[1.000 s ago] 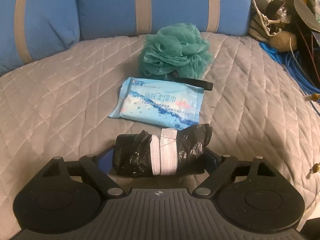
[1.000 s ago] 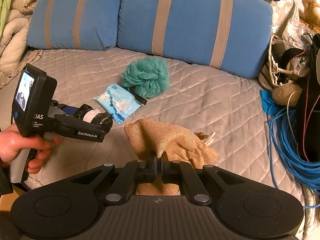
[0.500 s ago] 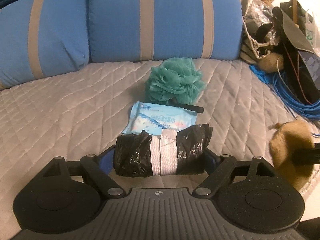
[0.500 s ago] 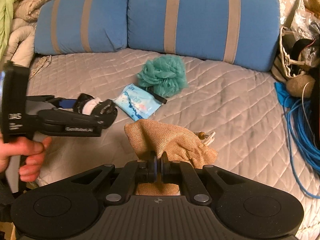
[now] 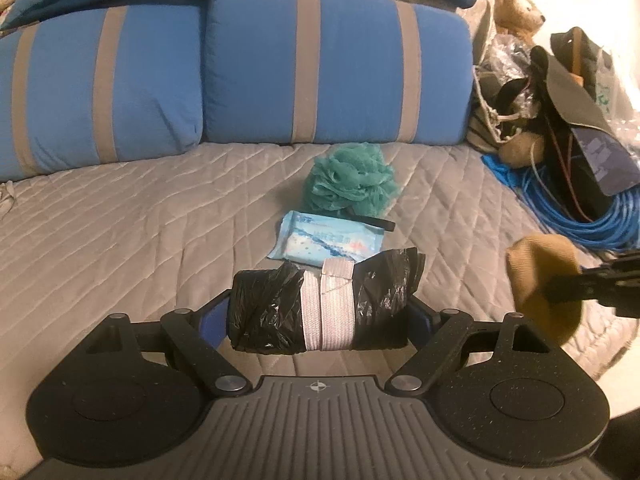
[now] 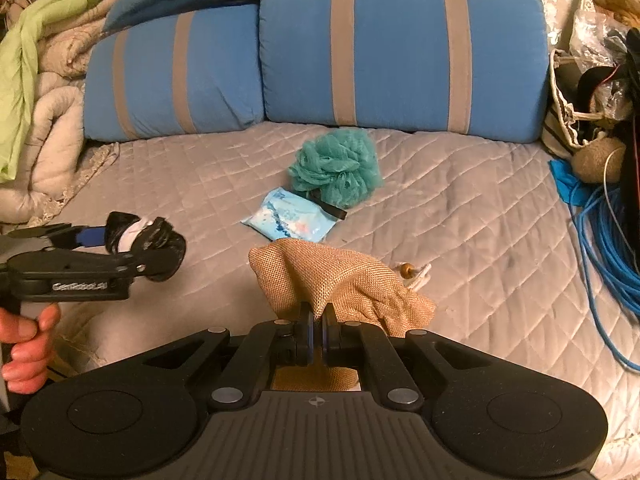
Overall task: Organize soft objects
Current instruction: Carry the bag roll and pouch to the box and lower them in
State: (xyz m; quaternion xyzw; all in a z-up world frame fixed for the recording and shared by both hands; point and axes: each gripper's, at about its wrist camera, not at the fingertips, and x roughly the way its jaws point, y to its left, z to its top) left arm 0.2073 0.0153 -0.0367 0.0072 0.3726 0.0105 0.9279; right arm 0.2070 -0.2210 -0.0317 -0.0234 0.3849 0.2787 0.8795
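My left gripper [image 5: 320,312] is shut on a black plastic bag roll [image 5: 324,306] bound with a white elastic band, held above the grey quilted bed; it also shows in the right wrist view [image 6: 140,236]. My right gripper [image 6: 317,320] is shut on a tan burlap drawstring pouch [image 6: 340,280], also seen at the right in the left wrist view [image 5: 540,276]. A light blue wet wipes pack [image 6: 288,220] and a teal mesh bath pouf [image 6: 336,166] lie on the bed beyond both grippers.
Two blue pillows [image 6: 400,52] with tan stripes line the back of the grey quilted bed [image 6: 460,208]. Blankets [image 6: 44,100] pile at the left. Coiled blue cable [image 6: 604,248], bags and a teddy bear [image 5: 516,8] clutter the right side.
Both grippers have pulled back and up from the bed with their loads. The wipes pack and pouf look farther away. The right gripper with the pouch has come into the left wrist view.
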